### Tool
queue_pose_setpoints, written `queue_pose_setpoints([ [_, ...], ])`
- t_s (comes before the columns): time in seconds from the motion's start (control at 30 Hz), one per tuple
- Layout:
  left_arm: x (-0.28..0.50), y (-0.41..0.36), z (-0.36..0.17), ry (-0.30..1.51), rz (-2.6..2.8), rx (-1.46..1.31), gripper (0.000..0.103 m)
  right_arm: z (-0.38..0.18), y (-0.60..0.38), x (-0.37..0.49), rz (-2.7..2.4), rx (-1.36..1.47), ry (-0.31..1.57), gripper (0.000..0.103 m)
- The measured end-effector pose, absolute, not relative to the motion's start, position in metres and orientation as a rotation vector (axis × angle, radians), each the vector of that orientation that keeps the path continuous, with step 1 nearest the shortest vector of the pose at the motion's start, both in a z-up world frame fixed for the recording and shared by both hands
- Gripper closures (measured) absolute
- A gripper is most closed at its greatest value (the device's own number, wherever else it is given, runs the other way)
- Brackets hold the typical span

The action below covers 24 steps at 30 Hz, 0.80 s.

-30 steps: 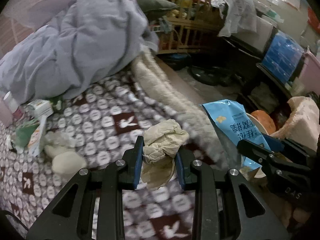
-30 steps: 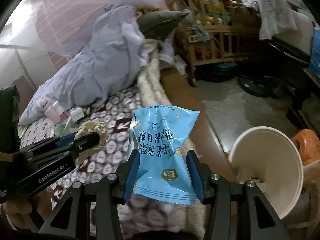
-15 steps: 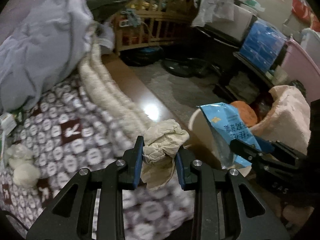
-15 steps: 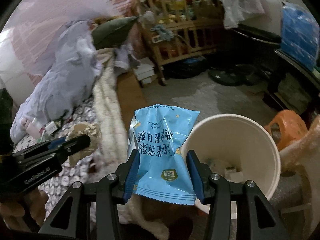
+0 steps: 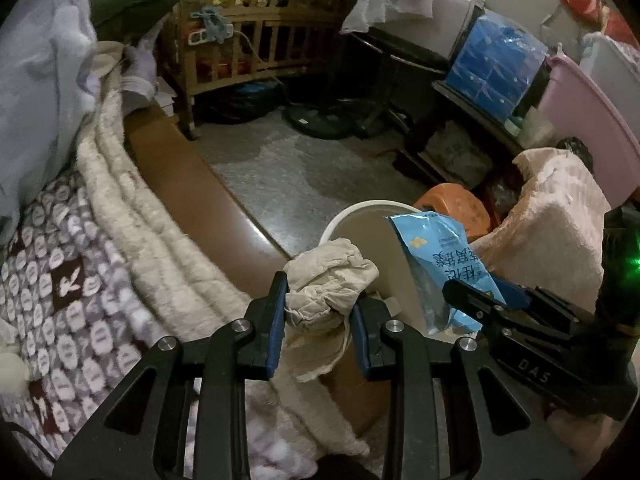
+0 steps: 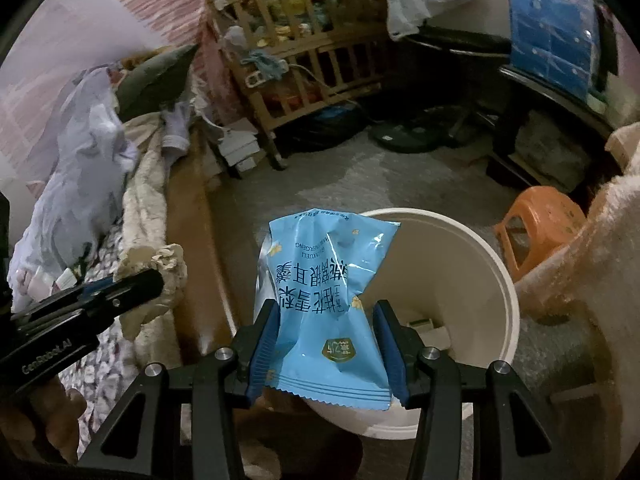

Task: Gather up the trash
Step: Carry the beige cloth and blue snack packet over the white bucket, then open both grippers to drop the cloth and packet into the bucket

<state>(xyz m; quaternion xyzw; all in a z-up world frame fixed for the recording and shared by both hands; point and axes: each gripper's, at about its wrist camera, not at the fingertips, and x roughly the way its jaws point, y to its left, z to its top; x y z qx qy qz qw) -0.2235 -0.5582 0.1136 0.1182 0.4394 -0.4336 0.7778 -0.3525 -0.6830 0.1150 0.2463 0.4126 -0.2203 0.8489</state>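
Drop-off step: I have the right gripper [image 6: 326,344] clamped on the blue snack wrapper [image 6: 326,300] over the near rim of the white bin [image 6: 460,280], left gripper [image 5: 318,320] pinching a crumpled tissue [image 5: 326,284] just left of it; nxt, I judge, advance both over the opening, then release.

You are gripping a glossy blue plastic wrapper [image 6: 330,312] and a crumpled, matt paper tissue [image 5: 326,286]. The smooth plastic bin [image 6: 460,256] is sitting beside a rough, fleecy blanket [image 5: 132,216] and a slatted wooden crib [image 5: 256,52].
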Motion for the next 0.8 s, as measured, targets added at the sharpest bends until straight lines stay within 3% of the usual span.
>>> queue_pose_setpoints([
  [0.53,-0.232,-0.594,0.104,0.986,-1.044,0.244,0.076,0.100,-0.708,-0.371,-0.534,0.574,0.878,0.056],
  [0.6,-0.232,-0.595,0.103,0.995,-1.069,0.214,0.072,0.099,-0.710,-0.372,-0.540,0.578,0.878,0.055],
  [0.73,-0.229,-0.594,0.104,1.010,-1.100,0.160,0.046,0.098,-0.716,-0.375,-0.595,0.591,0.873,0.041],
  [0.8,-0.230,-0.592,0.106,1.000,-1.111,0.155,0.045,0.096,-0.718,-0.375,-0.606,0.609,0.878,0.038],
])
